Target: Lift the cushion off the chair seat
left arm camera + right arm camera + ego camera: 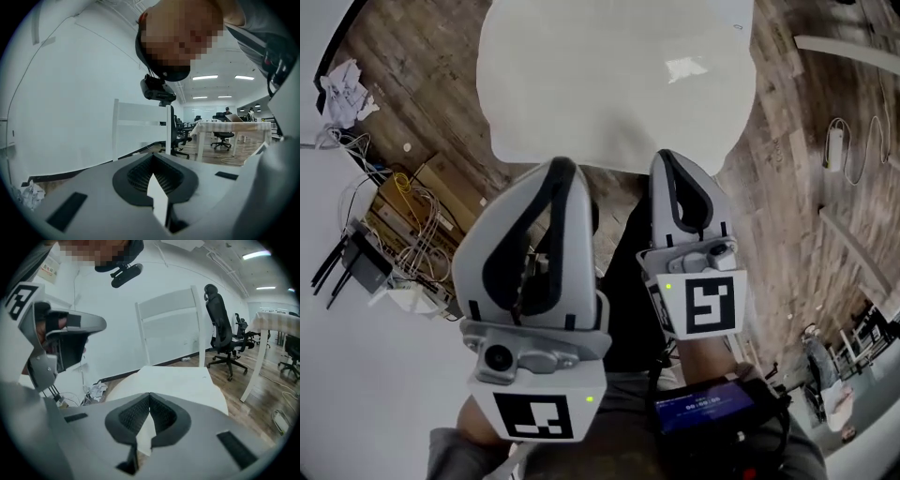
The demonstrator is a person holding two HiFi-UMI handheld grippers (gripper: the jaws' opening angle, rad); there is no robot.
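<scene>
The white cushion [614, 80] lies flat on the chair seat at the top of the head view, and it also fills the middle of the right gripper view [173, 380]. The chair's white slatted back [171, 305] stands behind it. My left gripper [562, 169] is held just short of the cushion's near edge with its jaws shut and nothing between them. My right gripper [667, 159] is beside it, its tip at the near edge, also shut and holding nothing. The left gripper [152, 159] points almost level at the chair back [140, 122]. The right gripper [149, 397] tilts down toward the cushion.
Crumpled paper [342, 89] and a tangle of cables with a router [366, 262] lie on the floor to the left by the white wall. A loose cable [853, 150] lies on the wood floor at right. A black office chair [220, 329] and a white table [225, 126] stand beyond.
</scene>
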